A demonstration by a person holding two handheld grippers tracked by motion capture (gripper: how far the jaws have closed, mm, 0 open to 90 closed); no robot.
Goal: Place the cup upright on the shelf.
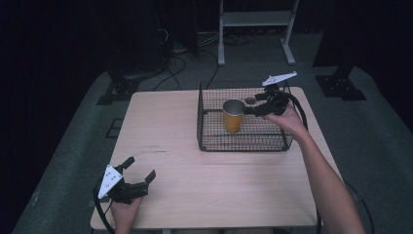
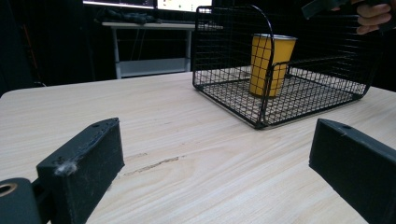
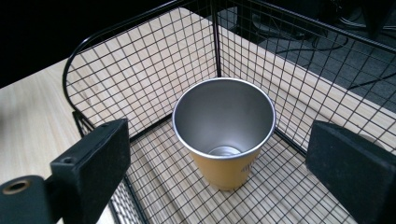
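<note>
- Nearest the high camera I have my left tongs (image 1: 141,169), low over the near left corner of the desk (image 1: 204,185), jaws spread wide with nothing between them.
- In the left gripper view those jaws rise from the bottom edge, well apart, with bare wood grain between them and a small tuft of lint on the left one.
- The yellow cup (image 1: 233,116) stands upright inside the wire basket (image 1: 209,141), which sits on the far right part of the desk.
- The cup is toward the basket's middle, its open mouth up, clear of the mesh walls; the left gripper view shows the cup (image 2: 272,64) on the basket's (image 2: 224,56) floor.
- My right tongs (image 1: 252,108) reach in over the basket's far right side, just beside the cup's rim.
- In the right gripper view the jaws stand apart on either side of the cup (image 3: 224,130), neither one touching it; I look straight down into its bare silver inside.
- A small dark round thing (image 1: 251,100) lies in the basket behind the cup; too small for me to tell what it is.
</note>
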